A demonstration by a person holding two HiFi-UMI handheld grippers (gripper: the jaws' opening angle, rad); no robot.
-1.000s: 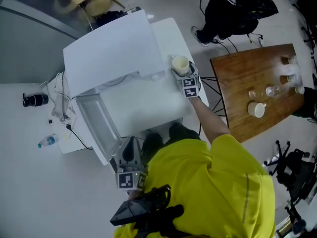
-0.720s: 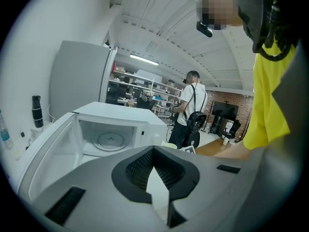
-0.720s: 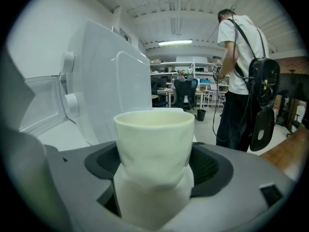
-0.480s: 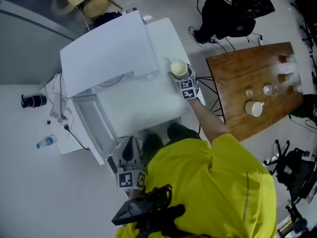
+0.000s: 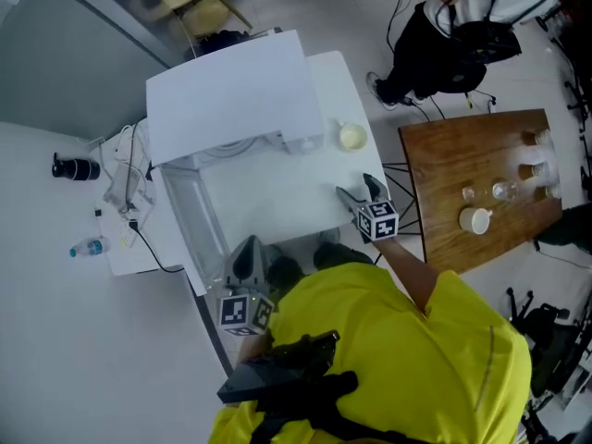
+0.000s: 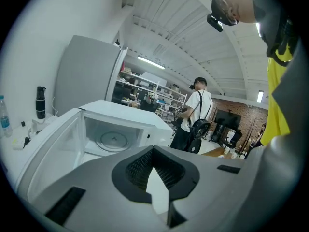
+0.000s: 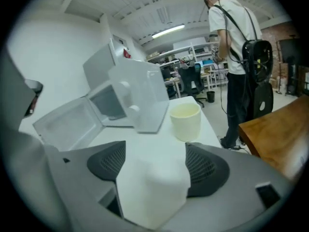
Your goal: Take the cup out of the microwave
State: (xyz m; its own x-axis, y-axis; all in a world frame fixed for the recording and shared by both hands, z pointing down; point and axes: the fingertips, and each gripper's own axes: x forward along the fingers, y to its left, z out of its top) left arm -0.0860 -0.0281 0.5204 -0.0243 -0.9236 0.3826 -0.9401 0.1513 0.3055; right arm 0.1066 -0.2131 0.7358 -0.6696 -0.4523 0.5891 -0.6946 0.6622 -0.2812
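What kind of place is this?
Likely a lab or workshop, not a kitchen: the microwave sits on a white table with loose cables beside it, and stocked shelves line the back.

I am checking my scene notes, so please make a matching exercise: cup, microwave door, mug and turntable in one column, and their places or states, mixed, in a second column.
1. cup
2. microwave door
3. mug
4. turntable

a. on the wooden table
b. bare
c. swung open
d. on the white table

Pairs: 1-d, 2-c, 3-a, 4-b
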